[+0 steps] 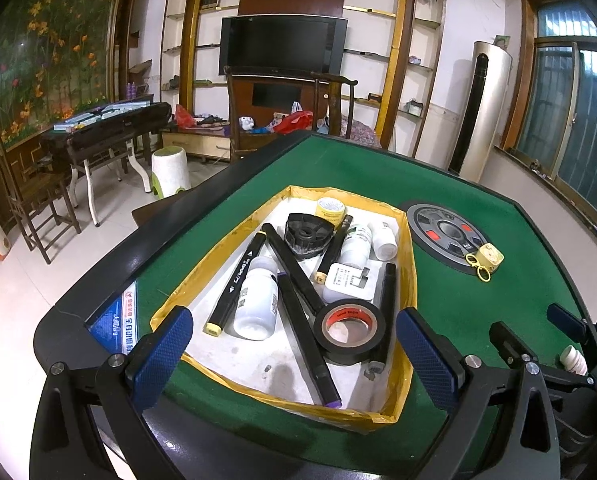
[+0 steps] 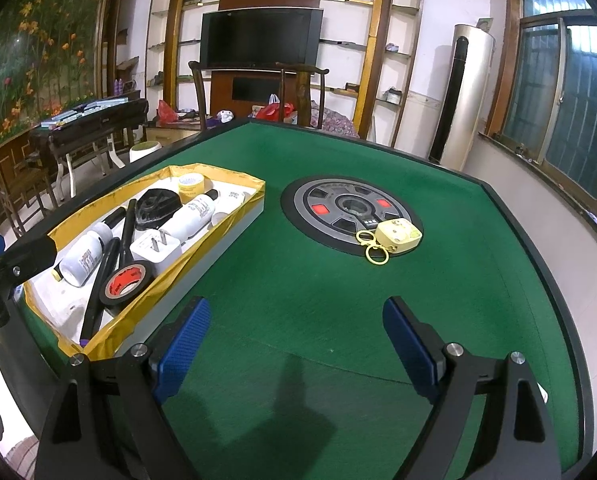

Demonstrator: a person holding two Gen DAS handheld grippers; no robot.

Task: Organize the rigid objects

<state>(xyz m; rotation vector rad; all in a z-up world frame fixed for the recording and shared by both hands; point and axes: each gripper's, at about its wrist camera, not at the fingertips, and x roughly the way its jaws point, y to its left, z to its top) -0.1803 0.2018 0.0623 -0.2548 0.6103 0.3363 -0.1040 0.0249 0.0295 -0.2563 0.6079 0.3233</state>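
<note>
Tray [image 1: 408, 280]: we gather the rigid bits here.
Keychain [image 2: 396, 236]: stray on counter [image 2: 298, 288].
Left hand-held gripper [image 1: 294, 344]: wide, empty.
Right hand-held gripper [image 2: 296, 336]: wide, empty.

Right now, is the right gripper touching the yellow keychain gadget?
Apart. The right wrist view shows the right gripper open over bare green felt, with the yellow keychain gadget farther off on the round centre panel.

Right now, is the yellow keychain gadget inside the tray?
No, the yellow keychain gadget lies outside the tray, on the round panel in the green table's middle.
</note>
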